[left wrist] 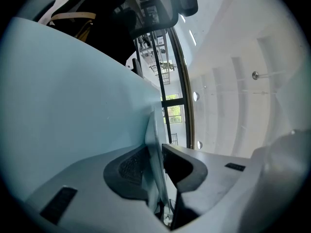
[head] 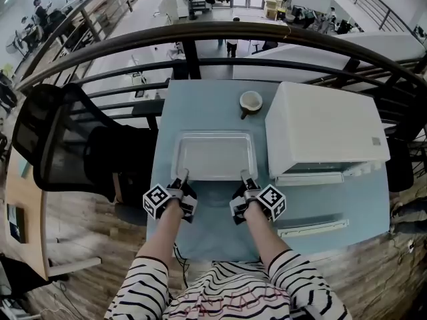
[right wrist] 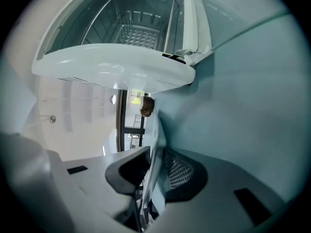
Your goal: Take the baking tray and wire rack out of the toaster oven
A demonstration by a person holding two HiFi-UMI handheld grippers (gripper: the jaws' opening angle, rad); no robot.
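Note:
A pale rectangular baking tray [head: 213, 157] is level over the blue table [head: 220, 232], to the left of the white toaster oven [head: 323, 135]. My left gripper [head: 181, 176] is shut on the left end of the tray's near rim. My right gripper [head: 244, 177] is shut on the right end of that rim. The left gripper view shows the thin tray rim [left wrist: 154, 130] pinched between the dark pads [left wrist: 131, 166]. In the right gripper view the tray rim [right wrist: 156, 144] likewise sits between the pads [right wrist: 177, 171]. The wire rack [right wrist: 138, 35] is inside the open oven [right wrist: 116, 64].
The oven's door [head: 312, 227] hangs open toward me at the table's right. A cup [head: 251, 102] stands behind the tray near the table's far edge. A black mesh chair [head: 67, 145] is left of the table, and a dark railing [head: 200, 35] runs behind it.

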